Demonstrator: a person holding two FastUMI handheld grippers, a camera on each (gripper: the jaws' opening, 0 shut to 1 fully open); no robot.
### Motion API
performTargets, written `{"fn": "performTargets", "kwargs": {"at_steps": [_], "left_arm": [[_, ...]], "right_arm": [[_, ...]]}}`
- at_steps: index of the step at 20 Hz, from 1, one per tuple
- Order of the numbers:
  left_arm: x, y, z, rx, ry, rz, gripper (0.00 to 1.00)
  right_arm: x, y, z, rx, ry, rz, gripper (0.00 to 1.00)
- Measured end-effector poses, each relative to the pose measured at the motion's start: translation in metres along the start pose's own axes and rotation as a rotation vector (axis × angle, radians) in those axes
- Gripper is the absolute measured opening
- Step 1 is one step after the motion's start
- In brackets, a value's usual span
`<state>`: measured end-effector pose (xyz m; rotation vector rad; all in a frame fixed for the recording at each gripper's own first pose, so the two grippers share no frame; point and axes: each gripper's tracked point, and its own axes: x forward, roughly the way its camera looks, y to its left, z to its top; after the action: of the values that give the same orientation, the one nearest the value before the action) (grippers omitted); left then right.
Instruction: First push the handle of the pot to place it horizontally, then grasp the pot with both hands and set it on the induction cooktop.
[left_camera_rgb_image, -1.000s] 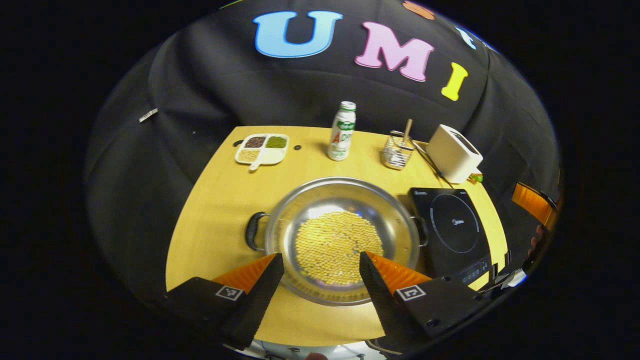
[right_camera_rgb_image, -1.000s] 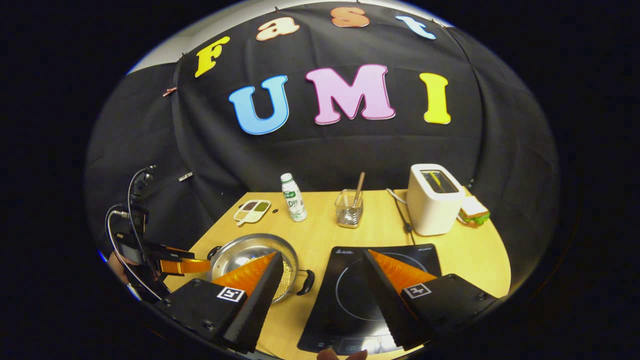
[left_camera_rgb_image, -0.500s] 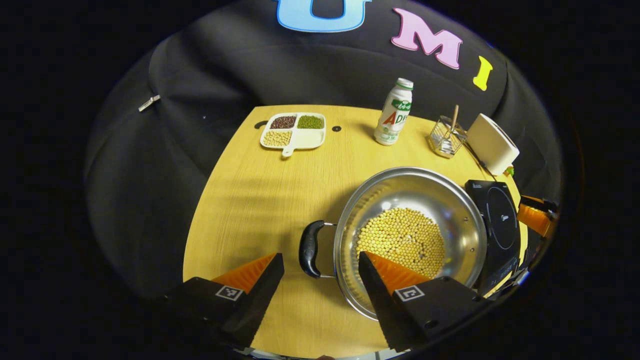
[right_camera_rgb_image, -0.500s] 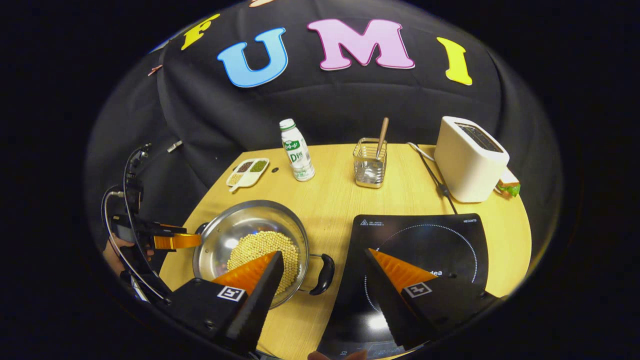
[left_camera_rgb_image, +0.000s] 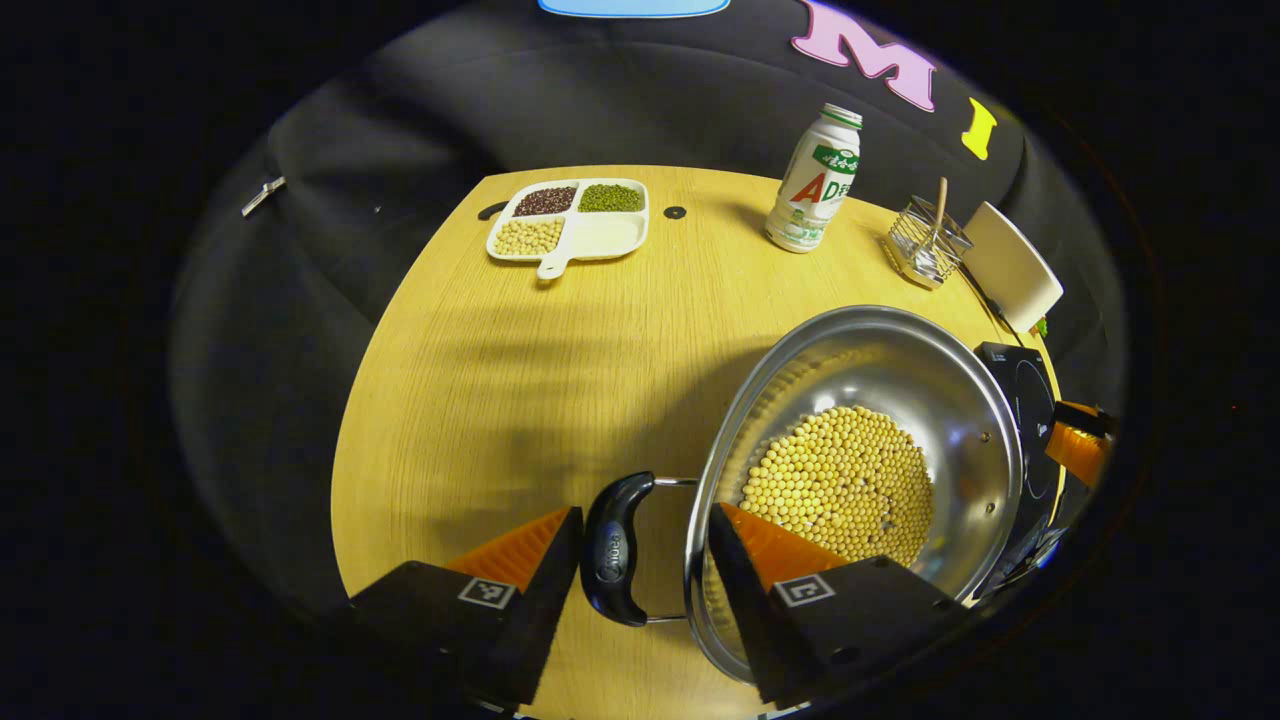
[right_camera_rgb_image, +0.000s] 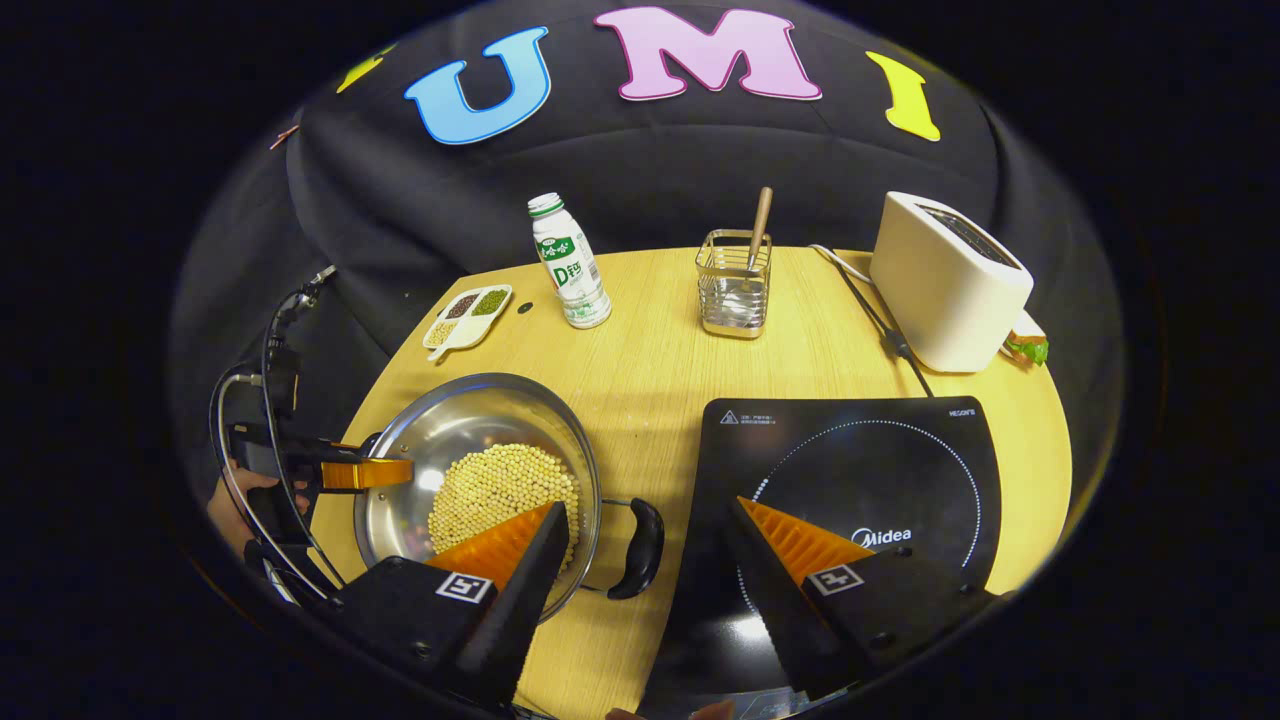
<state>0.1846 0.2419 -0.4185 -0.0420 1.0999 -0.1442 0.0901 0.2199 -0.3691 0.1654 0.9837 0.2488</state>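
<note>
Since the earlier frames both tools have dropped in closer and swung toward the pot's handles. In the left gripper view the left tool (left_camera_rgb_image: 640, 560) now has the near black handle (left_camera_rgb_image: 612, 548) sitting between its fingers at the bottom middle of the frame, jaws wide, not pinching it yet as far as I can see. The pot (left_camera_rgb_image: 860, 470) full of yellow beans (left_camera_rgb_image: 838, 482) fills the lower right there, resting on the tabletop (left_camera_rgb_image: 520, 370).

In the right gripper view the right tool (right_camera_rgb_image: 645, 575) is wide open too, with the pot's other handle (right_camera_rgb_image: 640, 548) lying between its fingers at bottom centre. The cooktop (right_camera_rgb_image: 850, 470) sits lower right, just beside that handle.

The handles look lined up side to side already, so I'd say the push step is done and we're into the two-handed grab. Next: ease each tool further over its handle, close both, then lift level so the beans don't slosh, and carry the pot over onto the cooktop ring
</note>
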Motion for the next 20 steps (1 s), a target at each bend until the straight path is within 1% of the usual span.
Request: {"fn": "performTargets", "kwargs": {"at_steps": [1, 3, 4, 5, 10, 11, 14, 15, 16, 17, 18, 19, 20], "left_arm": [[0.001, 0.000, -0.001, -0.003, -0.002, -0.003, 0.73], [0.000, 0.000, -0.001, 0.004, -0.005, -0.014, 0.67], [0.000, 0.000, -0.001, 0.008, -0.008, -0.020, 0.68], [0.001, 0.002, 0.000, 0.009, -0.011, -0.024, 0.66], [-0.001, 0.006, -0.001, 0.013, -0.011, -0.020, 0.65], [-0.001, 0.006, -0.001, 0.016, -0.010, -0.021, 0.65], [0.000, 0.006, 0.001, 0.025, -0.006, -0.020, 0.65], [-0.001, 0.006, 0.000, 0.026, -0.003, -0.019, 0.65], [-0.001, 0.007, 0.000, 0.024, -0.003, -0.017, 0.65], [-0.001, 0.007, 0.000, 0.021, -0.004, -0.016, 0.65], [0.000, 0.007, 0.000, 0.019, -0.008, -0.015, 0.65], [-0.002, 0.007, 0.000, 0.015, -0.012, -0.014, 0.61], [-0.003, 0.006, 0.001, 0.012, -0.017, -0.012, 0.65]], "right_arm": [[0.003, 0.000, 0.000, -0.002, 0.004, -0.001, 0.98], [0.011, 0.001, -0.007, -0.004, 0.019, -0.003, 0.97], [0.015, 0.005, -0.010, 0.000, 0.033, 0.005, 0.98], [0.017, 0.008, -0.013, 0.007, 0.044, 0.013, 0.94], [0.037, 0.014, -0.031, -0.027, 0.089, 0.010, 0.94], [0.041, 0.016, -0.034, -0.034, 0.102, 0.006, 0.89], [0.055, 0.015, -0.043, -0.044, 0.135, -0.013, 0.87], [0.062, 0.010, -0.046, -0.048, 0.141, -0.041, 0.77], [0.056, 0.009, -0.040, -0.034, 0.131, -0.044, 0.73], [0.064, 0.010, -0.044, -0.026, 0.145, -0.051, 0.66], [0.062, 0.010, -0.042, -0.021, 0.149, -0.056, 0.66], [0.062, 0.009, -0.042, -0.028, 0.151, -0.058, 0.63], [0.064, 0.009, -0.040, -0.016, 0.149, -0.063, 0.63]]}}
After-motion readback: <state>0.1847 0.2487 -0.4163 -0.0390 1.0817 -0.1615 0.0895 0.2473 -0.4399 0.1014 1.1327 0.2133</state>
